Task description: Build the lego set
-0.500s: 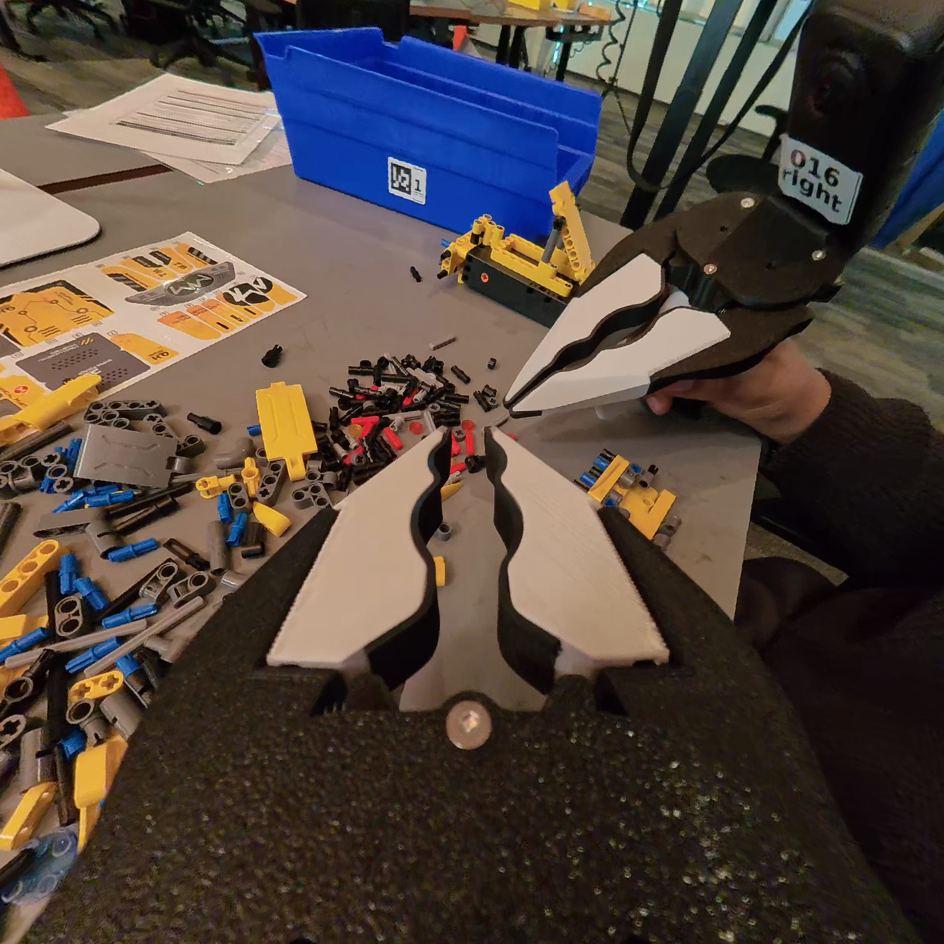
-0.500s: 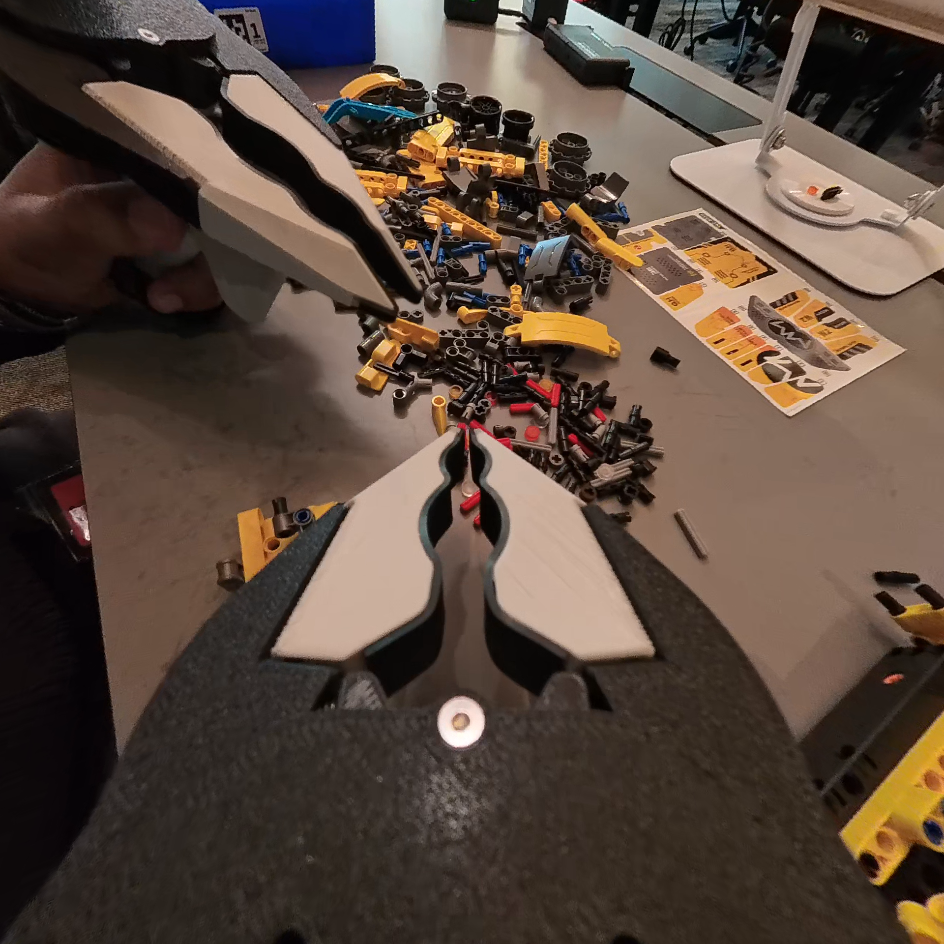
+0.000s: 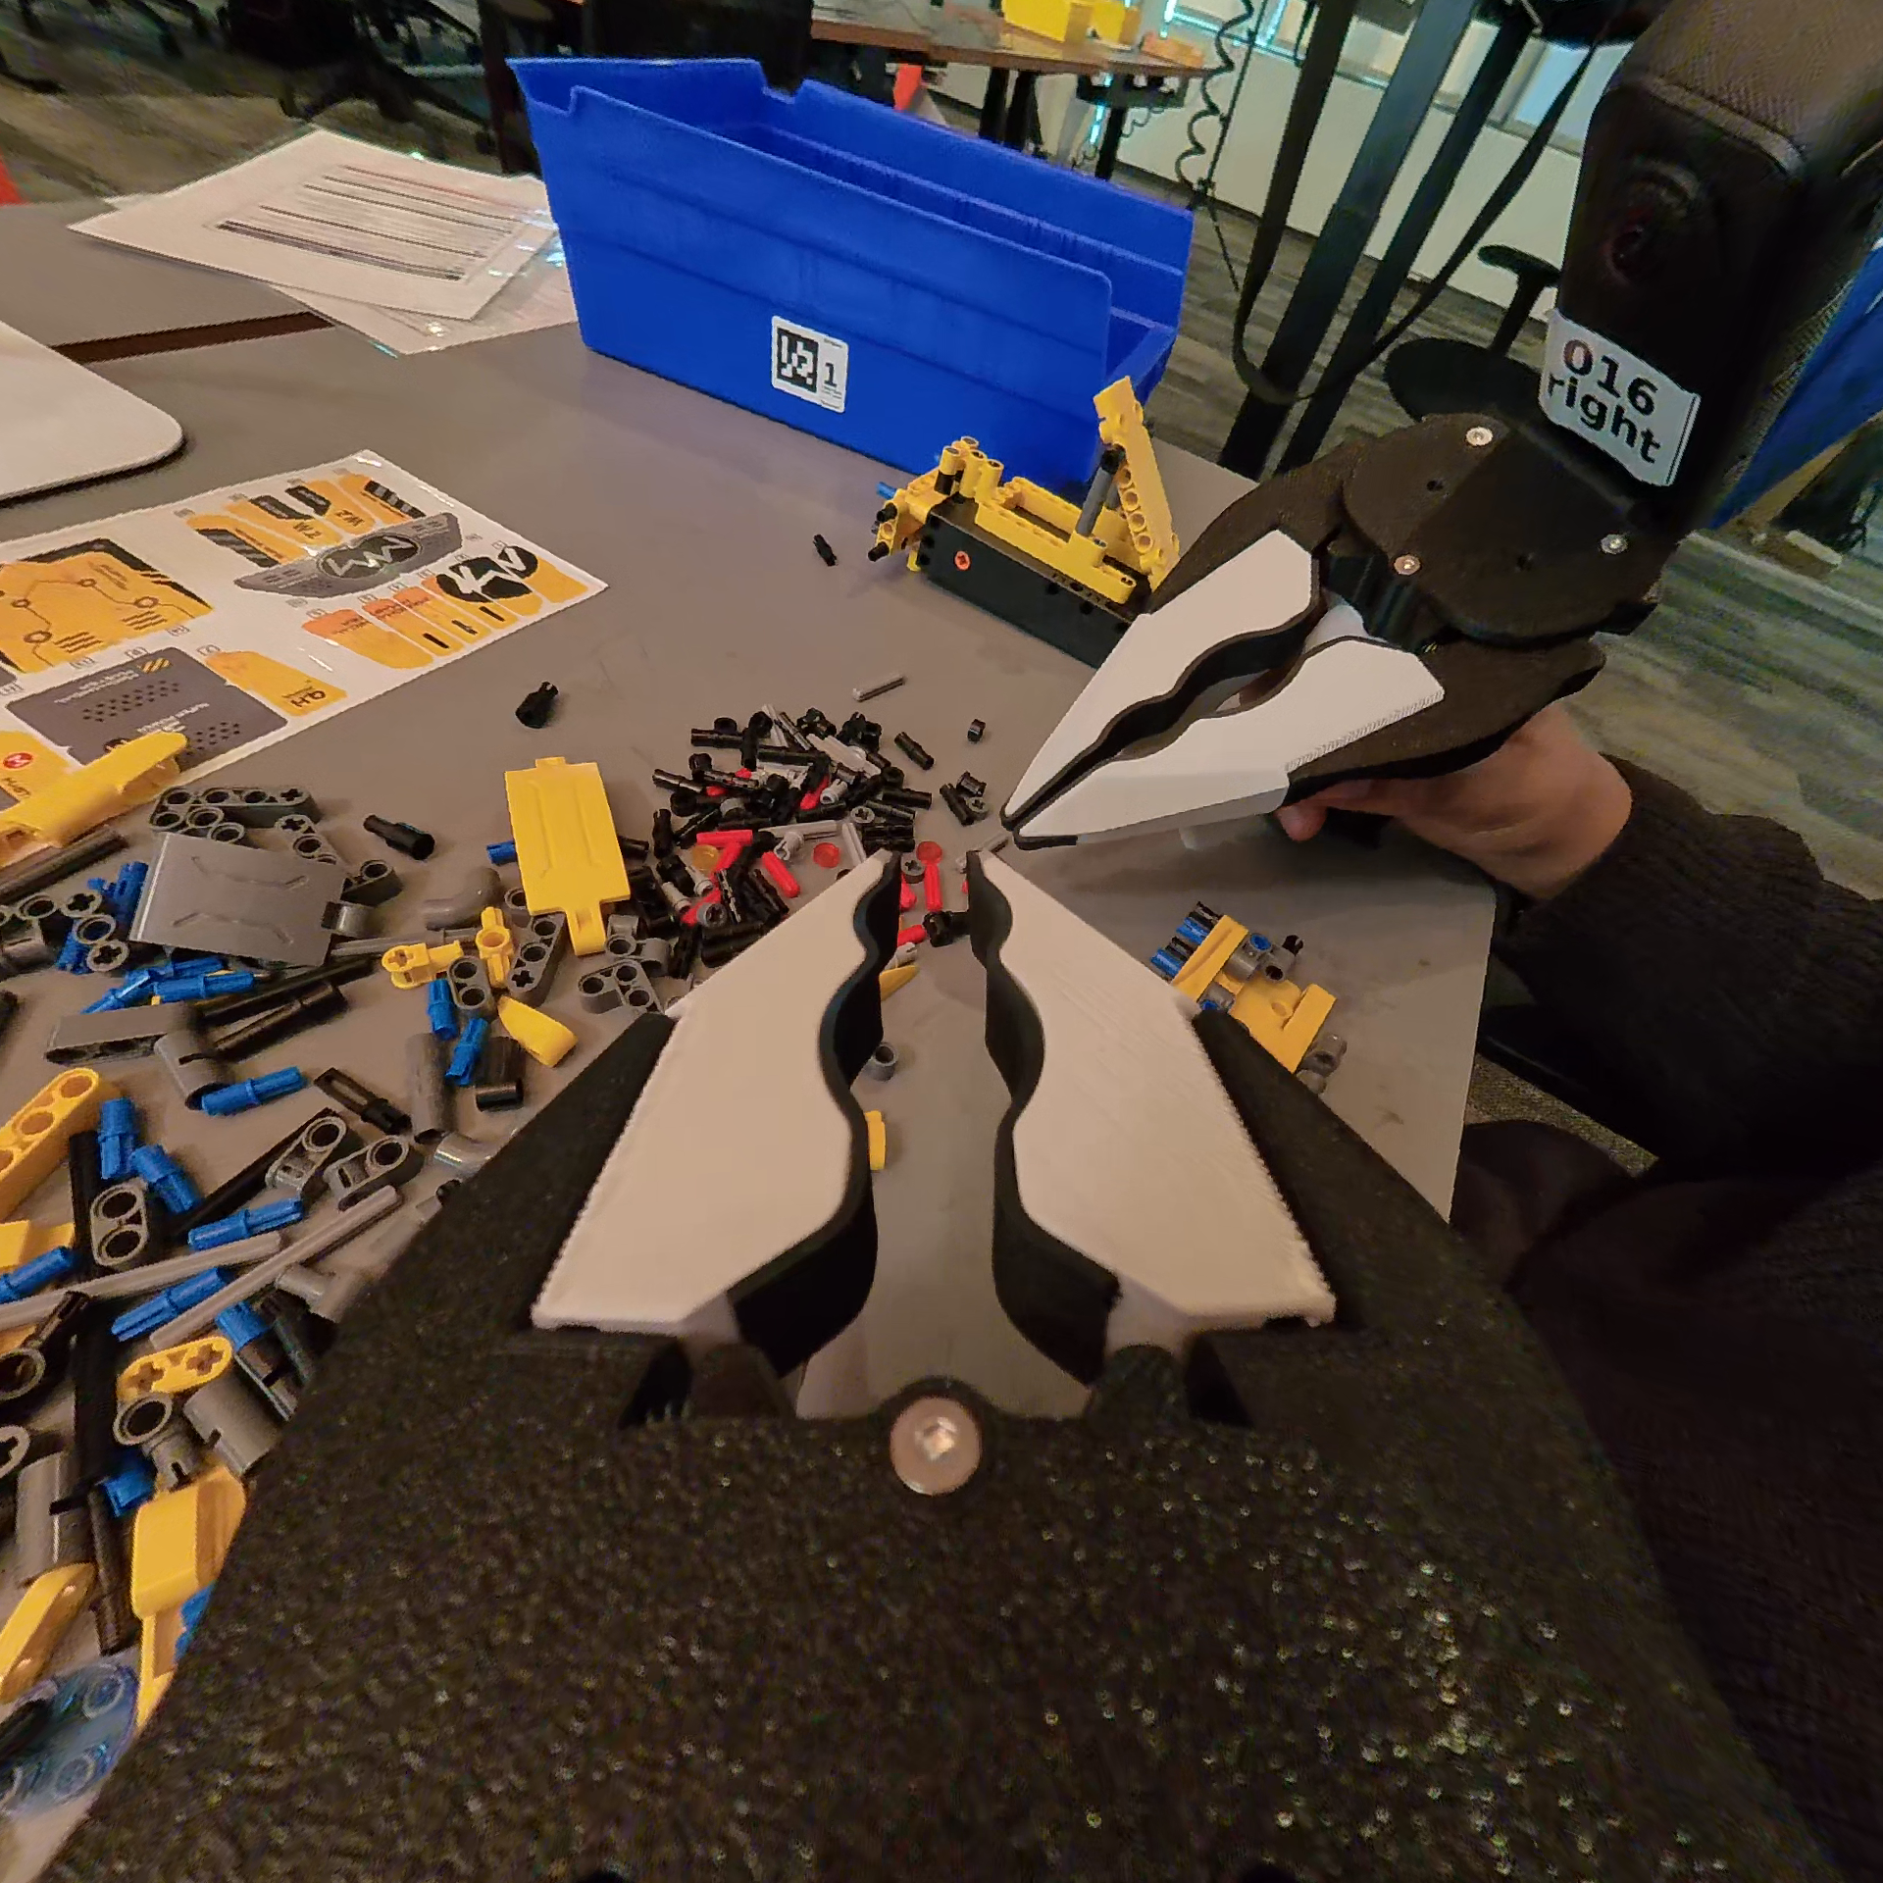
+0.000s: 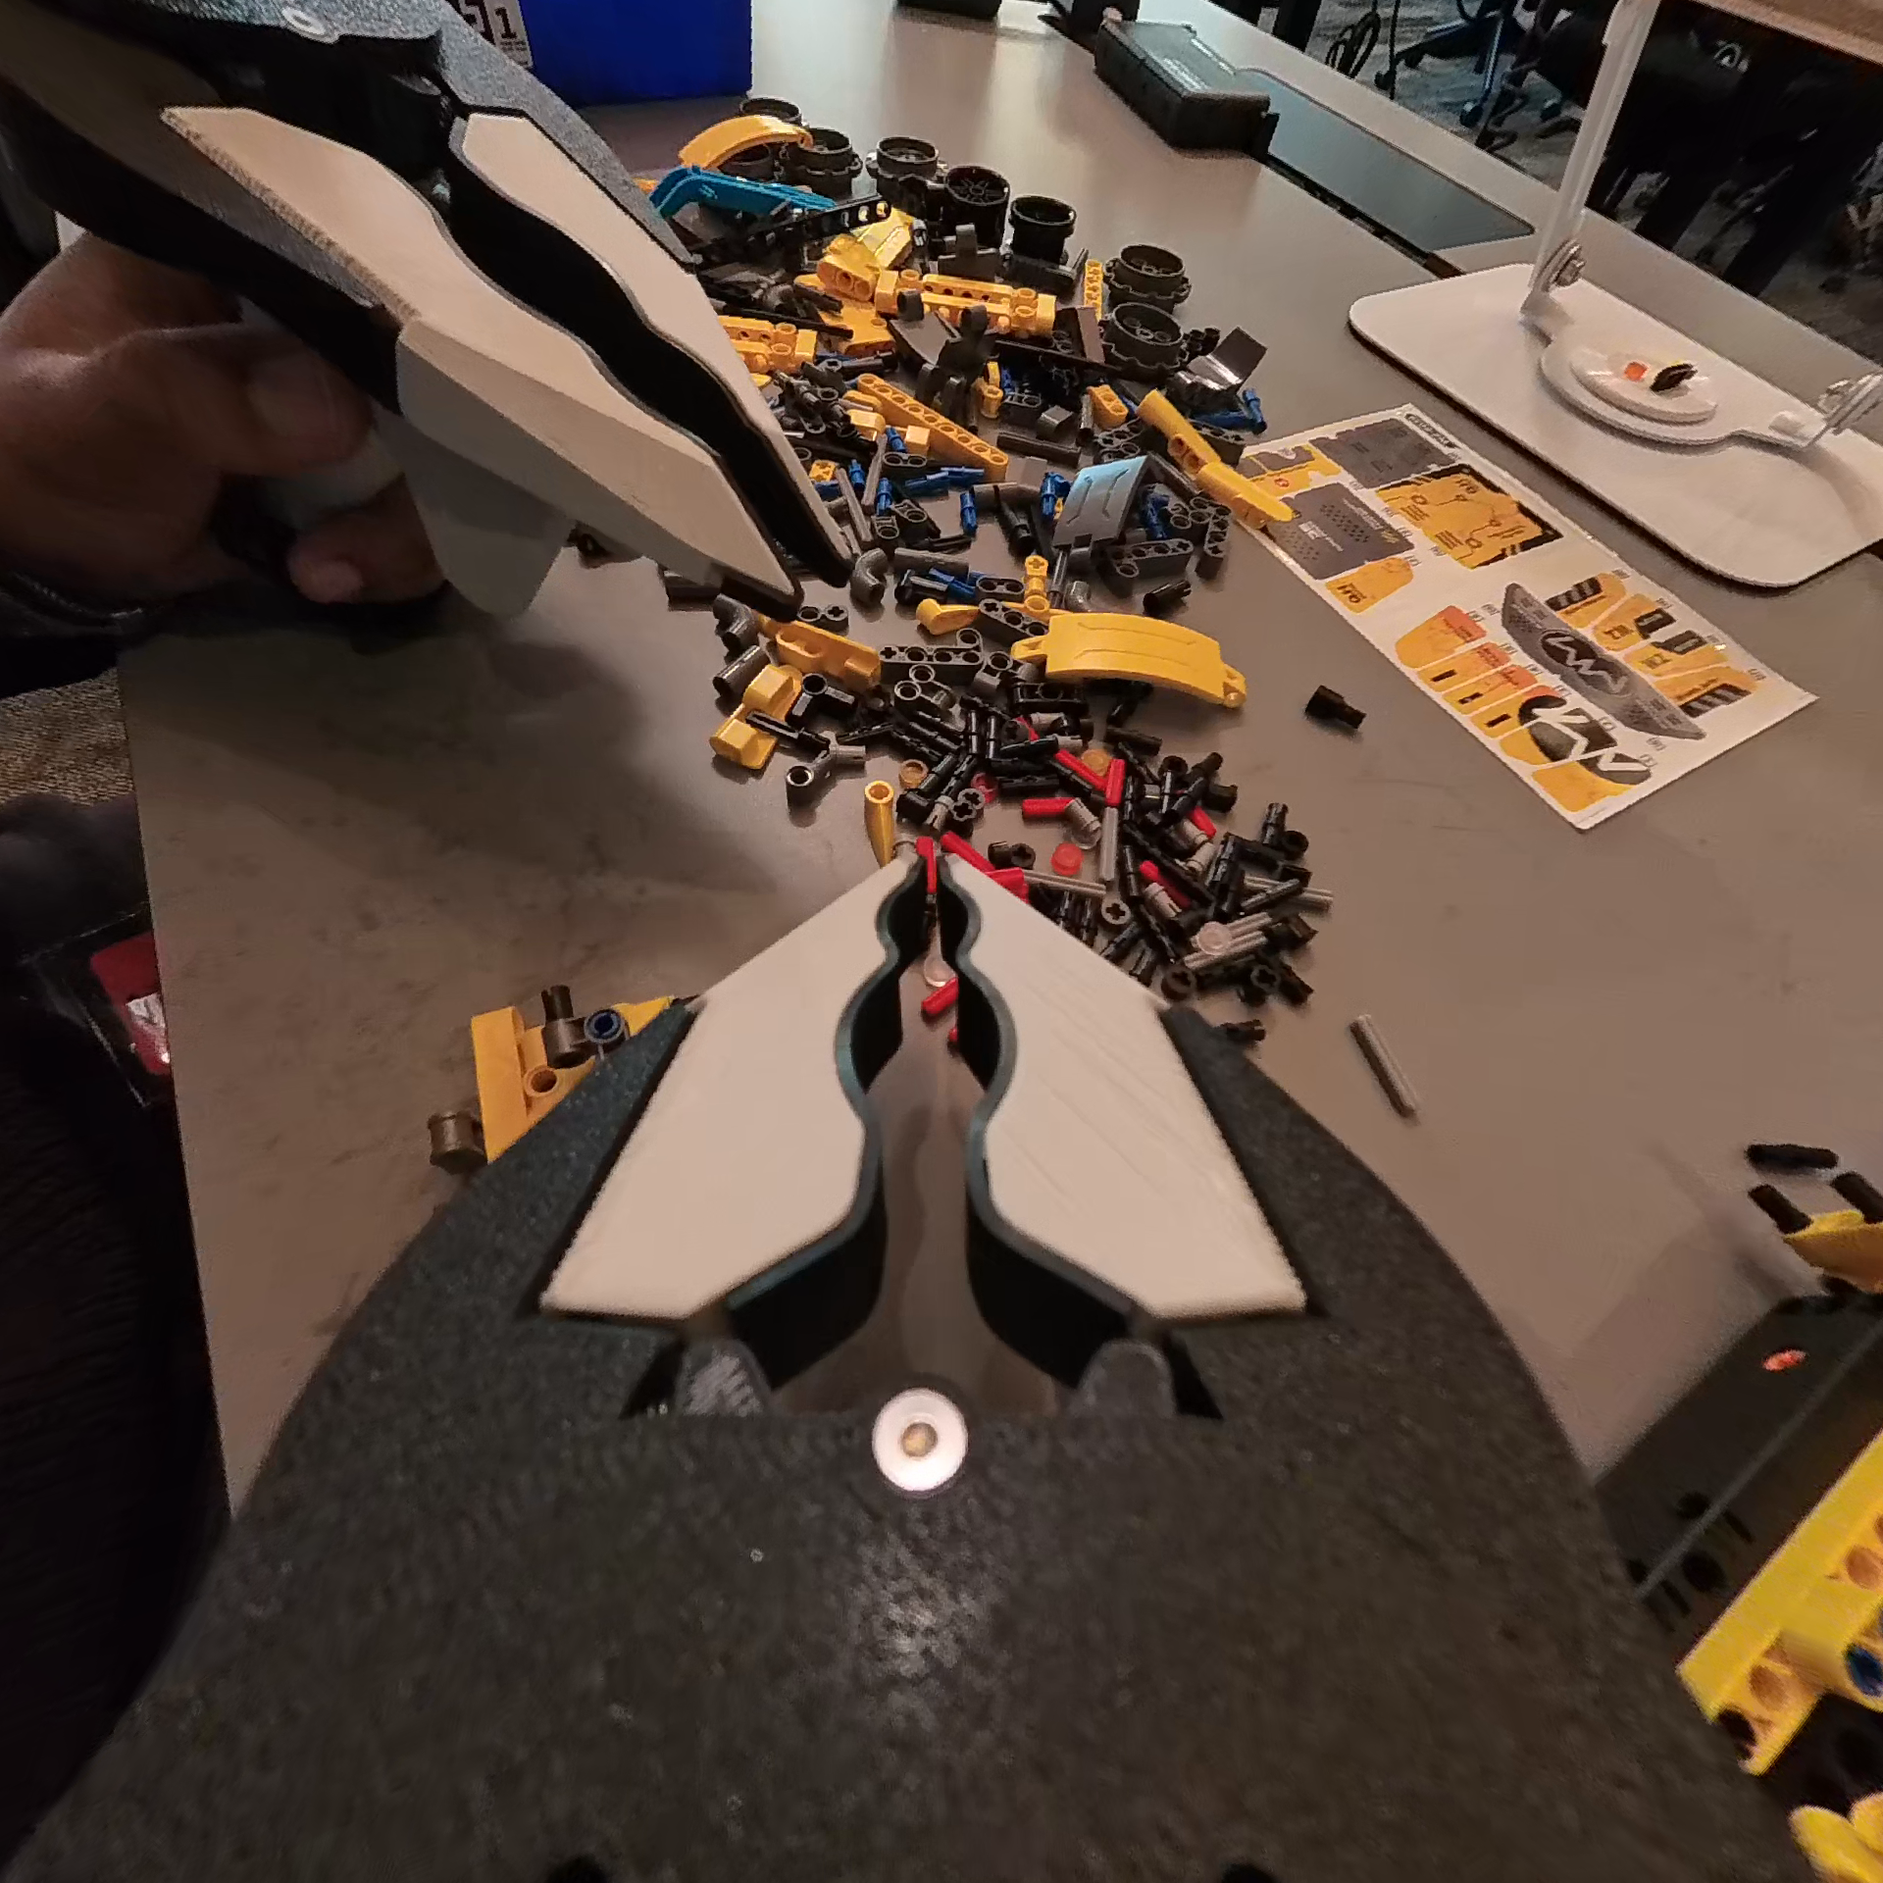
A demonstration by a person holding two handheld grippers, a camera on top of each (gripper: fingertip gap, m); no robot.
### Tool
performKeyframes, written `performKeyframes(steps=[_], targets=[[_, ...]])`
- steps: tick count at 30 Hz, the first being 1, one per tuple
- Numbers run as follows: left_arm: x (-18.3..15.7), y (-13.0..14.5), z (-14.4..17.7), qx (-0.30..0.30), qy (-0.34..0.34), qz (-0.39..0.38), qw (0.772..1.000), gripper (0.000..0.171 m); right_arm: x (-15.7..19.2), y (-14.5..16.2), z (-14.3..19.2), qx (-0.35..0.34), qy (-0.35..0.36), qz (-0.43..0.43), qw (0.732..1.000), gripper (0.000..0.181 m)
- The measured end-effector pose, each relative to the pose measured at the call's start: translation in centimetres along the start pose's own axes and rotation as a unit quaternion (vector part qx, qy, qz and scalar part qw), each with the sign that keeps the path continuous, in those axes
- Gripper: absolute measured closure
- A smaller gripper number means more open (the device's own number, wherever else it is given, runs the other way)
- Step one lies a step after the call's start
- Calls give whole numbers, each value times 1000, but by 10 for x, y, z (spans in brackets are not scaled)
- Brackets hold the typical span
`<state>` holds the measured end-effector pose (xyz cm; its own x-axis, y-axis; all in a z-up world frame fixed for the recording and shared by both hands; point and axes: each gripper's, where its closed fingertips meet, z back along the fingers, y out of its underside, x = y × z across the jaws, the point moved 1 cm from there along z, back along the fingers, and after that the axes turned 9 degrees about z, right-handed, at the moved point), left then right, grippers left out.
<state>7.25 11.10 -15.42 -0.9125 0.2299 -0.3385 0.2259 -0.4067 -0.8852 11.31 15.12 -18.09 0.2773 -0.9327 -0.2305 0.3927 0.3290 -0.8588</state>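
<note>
My left gripper (image 3: pixel 934 866) is open by a narrow gap and empty. It hovers over the near edge of a pile of small black and red pins (image 3: pixel 795 805). My right gripper (image 4: pixel 932 866) is shut, with its tips down at the same pile (image 4: pixel 1121 836). A red pin shows in the thin slit at its tips, and I cannot tell if it is pinched. In the left wrist view the right gripper (image 3: pixel 1011 827) points in from the right, just beyond my left tips. In the right wrist view the left gripper (image 4: pixel 815 583) hangs at upper left.
A half-built yellow and black model (image 3: pixel 1019 550) stands before a blue bin (image 3: pixel 836 255). A small yellow sub-assembly (image 3: pixel 1243 978) lies by the table's right edge. Larger beams and panels (image 3: pixel 204 1019) lie on the left. A sticker sheet (image 3: pixel 306 601), papers (image 3: pixel 357 214) and a white stand base (image 4: pixel 1630 428) lie farther off. Across from one pair of fingers to the other is roughly 6 cm.
</note>
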Motion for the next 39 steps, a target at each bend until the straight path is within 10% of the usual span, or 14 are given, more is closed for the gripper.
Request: performKeyframes(steps=[39], targets=[[1,0,0,-1,2,6,1000,159,-2,-7,7,-35,-9,-20,999,180]])
